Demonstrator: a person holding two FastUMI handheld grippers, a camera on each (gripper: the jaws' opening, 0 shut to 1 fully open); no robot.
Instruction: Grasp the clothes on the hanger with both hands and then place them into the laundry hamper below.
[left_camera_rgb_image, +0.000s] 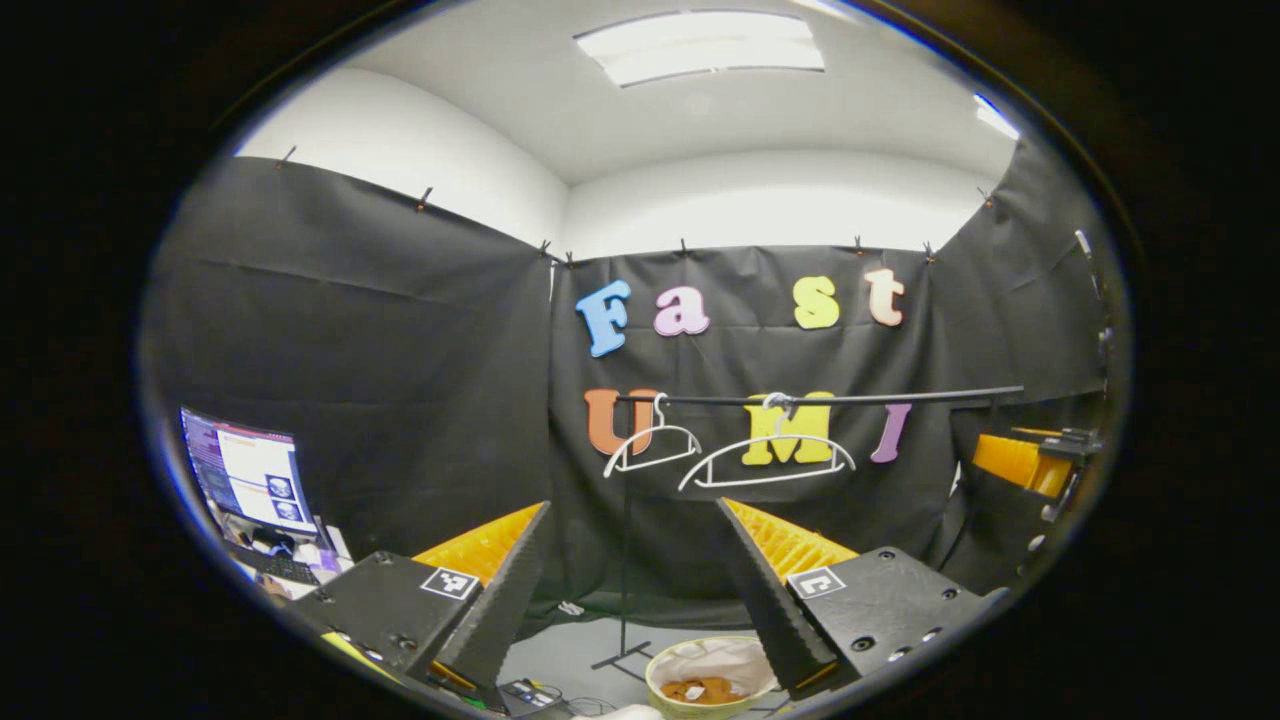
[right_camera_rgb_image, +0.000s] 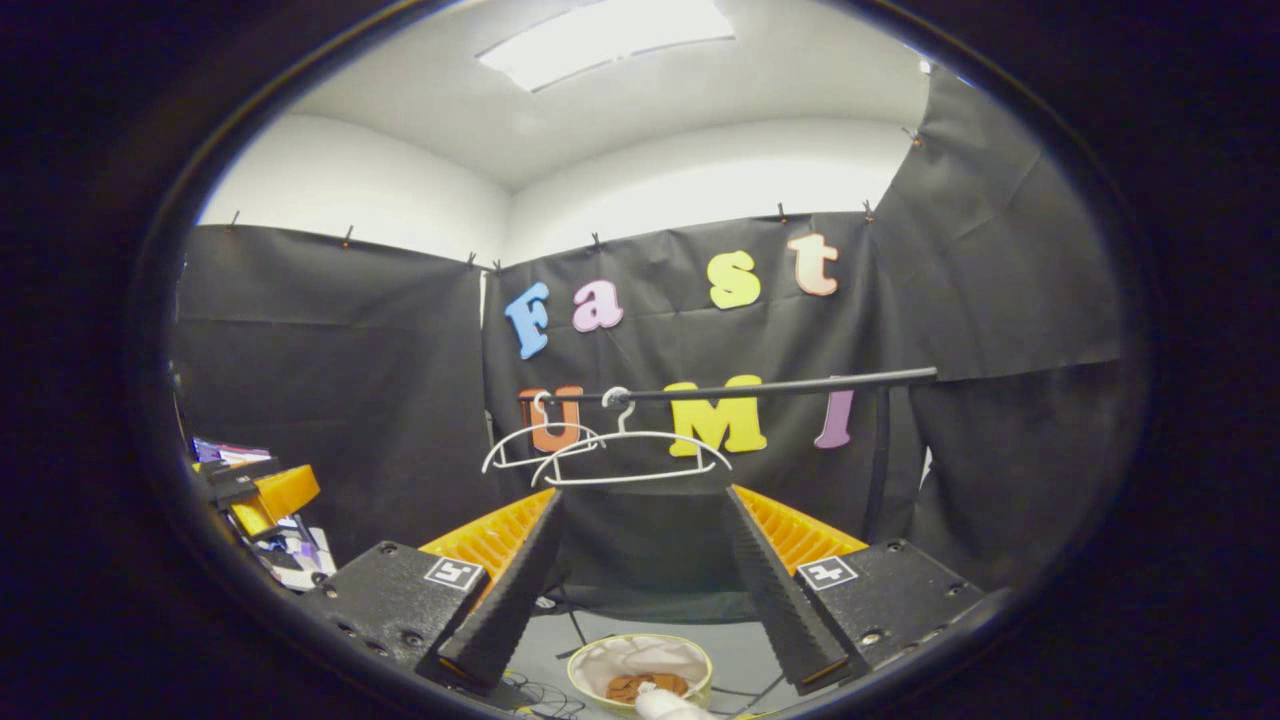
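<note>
Two bare white hangers (left_camera_rgb_image: 652, 450) (left_camera_rgb_image: 768, 462) hang on a black rail (left_camera_rgb_image: 820, 398) in front of the booth wall. Below the rail stands a round laundry hamper (left_camera_rgb_image: 668, 660) with a pale lining, and a brown garment (left_camera_rgb_image: 702, 689) lies crumpled inside it. My left gripper (left_camera_rgb_image: 633, 505) is open and holds nothing, raised at about hanger height. In the right gripper view, the same hangers (right_camera_rgb_image: 628, 455), hamper (right_camera_rgb_image: 590, 668) and brown garment (right_camera_rgb_image: 632, 686) appear, and my right gripper (right_camera_rgb_image: 642, 492) is open and holds nothing.
The rail's black stand (left_camera_rgb_image: 625, 600) reaches the grey floor beside the hamper. A lit monitor (left_camera_rgb_image: 250, 475) and desk clutter sit at the far left. Cables (left_camera_rgb_image: 540, 695) lie on the floor. The other gripper's body (left_camera_rgb_image: 1030, 462) shows at the right edge.
</note>
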